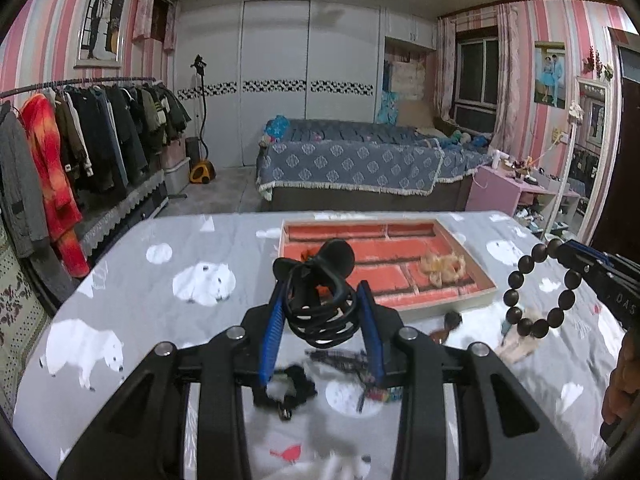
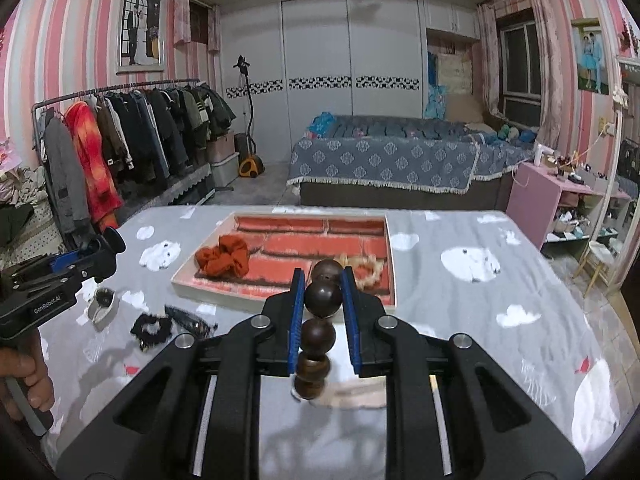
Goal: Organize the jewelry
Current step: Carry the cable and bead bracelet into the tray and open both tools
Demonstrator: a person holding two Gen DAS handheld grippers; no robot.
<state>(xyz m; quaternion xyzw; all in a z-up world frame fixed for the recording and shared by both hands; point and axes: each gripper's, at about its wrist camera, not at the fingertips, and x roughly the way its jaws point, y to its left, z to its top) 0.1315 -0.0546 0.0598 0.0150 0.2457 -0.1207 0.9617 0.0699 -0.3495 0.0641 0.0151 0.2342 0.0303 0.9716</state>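
Right wrist: right claw clamps dark round-beaded bracelet; left claw clamps black hair clip.

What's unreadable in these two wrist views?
- Left wrist: orange scrunchie mostly hidden behind the black hair tie held by the left gripper.
- Left wrist: small items under the fingers are motion-blurred.
- Right wrist: bead bracelet in the right gripper edge-on, lower beads blurred.
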